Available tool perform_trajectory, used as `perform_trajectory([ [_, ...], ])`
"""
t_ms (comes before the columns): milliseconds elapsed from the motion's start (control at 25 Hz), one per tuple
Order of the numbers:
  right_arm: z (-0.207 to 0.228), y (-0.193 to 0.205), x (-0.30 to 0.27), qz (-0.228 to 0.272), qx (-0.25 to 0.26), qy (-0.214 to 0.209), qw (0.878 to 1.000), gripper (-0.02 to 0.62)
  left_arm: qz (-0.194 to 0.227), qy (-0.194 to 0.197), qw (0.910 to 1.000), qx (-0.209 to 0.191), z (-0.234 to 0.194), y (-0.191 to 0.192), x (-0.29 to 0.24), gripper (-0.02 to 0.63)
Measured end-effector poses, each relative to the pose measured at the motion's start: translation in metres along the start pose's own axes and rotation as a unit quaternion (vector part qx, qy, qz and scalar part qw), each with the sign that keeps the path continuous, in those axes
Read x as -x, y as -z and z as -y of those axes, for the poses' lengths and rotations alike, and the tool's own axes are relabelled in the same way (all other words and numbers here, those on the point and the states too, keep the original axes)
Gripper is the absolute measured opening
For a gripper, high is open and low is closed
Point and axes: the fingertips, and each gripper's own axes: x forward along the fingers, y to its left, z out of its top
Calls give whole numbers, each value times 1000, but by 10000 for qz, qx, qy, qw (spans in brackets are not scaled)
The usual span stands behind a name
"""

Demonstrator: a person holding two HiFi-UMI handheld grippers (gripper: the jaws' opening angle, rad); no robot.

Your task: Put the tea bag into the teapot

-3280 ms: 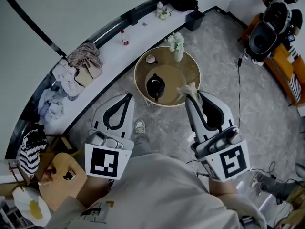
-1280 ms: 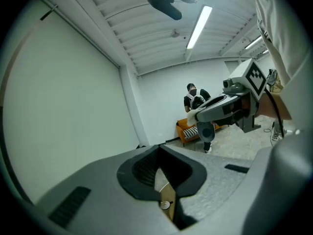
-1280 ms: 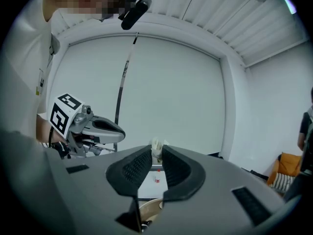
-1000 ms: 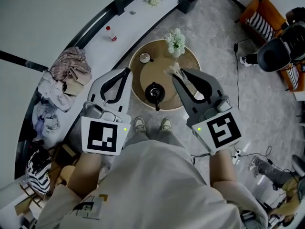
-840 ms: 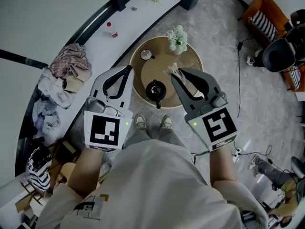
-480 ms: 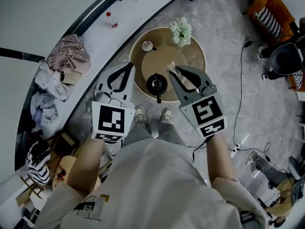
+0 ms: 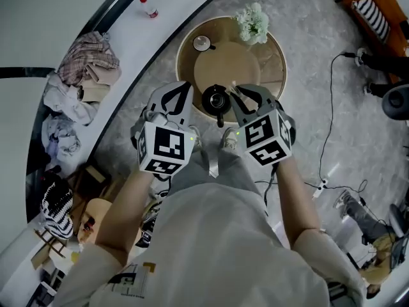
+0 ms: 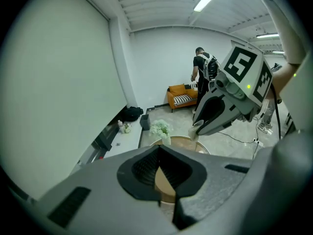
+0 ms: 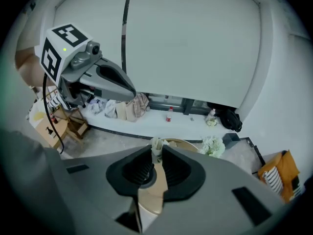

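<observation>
Head view: right gripper [image 7: 239,92] pinching tea bag [image 7: 234,85] near the teapot [image 7: 216,99]
bag pokes lengthwise past the jaw tips, left gripper [image 7: 184,87] clenched empty

The person wears a pale short-sleeved shirt [image 7: 211,248] with a small yellow and dark print [image 7: 131,277], grey trousers [image 7: 214,168] and light shoes [image 7: 228,139]. The left gripper [image 7: 185,88] and the right gripper [image 7: 240,93] have grey shells, black inner pads [image 8: 142,168] and each a cube [image 7: 165,148] with black-and-white square markers.

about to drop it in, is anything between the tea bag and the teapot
Nothing visible does. The tea bag, pinched in the right gripper, is just beside the teapot; the left gripper is on the other side.
</observation>
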Motion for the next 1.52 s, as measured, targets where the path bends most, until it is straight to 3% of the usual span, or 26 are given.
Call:
perform_trajectory([
  [160, -10, 20, -33, -312, 259, -143, 9991, 60, -346, 250, 9991, 80, 11, 34, -25, 8],
  [480, -20, 72, -96, -970, 256, -569, 9933, 60, -861, 542, 9946, 205, 28, 86, -69, 8],
  [880, -47, 126, -162, -1651, 190, -1085, 9801, 60, -1573, 940, 9826, 300, 46, 164, -112, 8],
  [1520, -68, 180, -228, -2261, 283, -1519, 9618, 60, -1996, 1417, 9675, 642, 81, 212, -140, 8],
])
